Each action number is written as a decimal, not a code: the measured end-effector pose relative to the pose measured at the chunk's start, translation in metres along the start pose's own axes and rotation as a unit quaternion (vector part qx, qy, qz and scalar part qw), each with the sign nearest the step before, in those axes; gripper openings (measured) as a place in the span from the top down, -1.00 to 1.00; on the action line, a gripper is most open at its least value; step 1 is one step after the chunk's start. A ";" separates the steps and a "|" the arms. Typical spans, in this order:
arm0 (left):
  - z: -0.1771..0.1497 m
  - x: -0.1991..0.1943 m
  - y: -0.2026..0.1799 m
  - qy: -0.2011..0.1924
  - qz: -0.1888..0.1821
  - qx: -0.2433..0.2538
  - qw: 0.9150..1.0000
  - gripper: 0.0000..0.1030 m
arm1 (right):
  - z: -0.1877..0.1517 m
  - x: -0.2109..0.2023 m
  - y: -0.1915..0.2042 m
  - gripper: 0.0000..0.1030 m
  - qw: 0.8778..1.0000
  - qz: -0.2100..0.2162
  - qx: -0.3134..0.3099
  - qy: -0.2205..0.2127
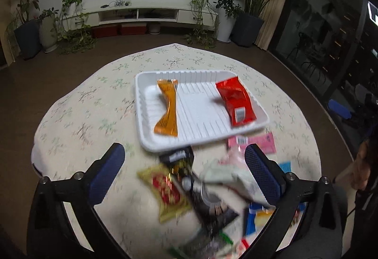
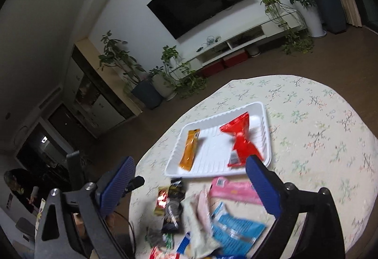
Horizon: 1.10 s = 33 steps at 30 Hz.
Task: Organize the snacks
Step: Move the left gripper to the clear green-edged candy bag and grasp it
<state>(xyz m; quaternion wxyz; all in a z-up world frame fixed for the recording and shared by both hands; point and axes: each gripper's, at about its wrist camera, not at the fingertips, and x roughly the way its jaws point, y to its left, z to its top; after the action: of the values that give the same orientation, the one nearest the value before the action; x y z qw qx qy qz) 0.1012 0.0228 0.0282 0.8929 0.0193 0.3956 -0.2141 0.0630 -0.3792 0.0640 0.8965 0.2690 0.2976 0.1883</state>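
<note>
Both claws stand spread wide with nothing between their pads: the left claw (image 1: 184, 169) and the right claw (image 2: 190, 175) hang over the near edge of the table (image 1: 94, 98), above a loose heap of snacks (image 1: 200, 192). On the far side of the heap sits a white tray (image 1: 203, 105) that holds an orange packet (image 1: 166, 110) on its left and a red packet (image 1: 236, 100) on its right.

The heap is all thin foil and plastic wrappers, probably light, limp and slick, and they overlap. A pink packet (image 1: 255, 140) lies flat just near the tray, apart from the tangle, so it looks the easiest to lift. I would pinch across a short crimped end seam, gently, since the contents may crush.
</note>
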 end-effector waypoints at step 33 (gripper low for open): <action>-0.097 0.047 -0.040 0.235 -0.065 0.296 0.924 -0.15 | -0.133 -0.030 0.017 -0.87 0.995 0.003 0.007 0.100</action>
<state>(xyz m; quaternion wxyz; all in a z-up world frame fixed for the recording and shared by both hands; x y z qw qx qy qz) 0.0458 -0.0106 -0.0668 0.7121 0.3069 0.5132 -0.3679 -0.0469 -0.3319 -0.0033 0.8597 0.2561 0.3862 0.2148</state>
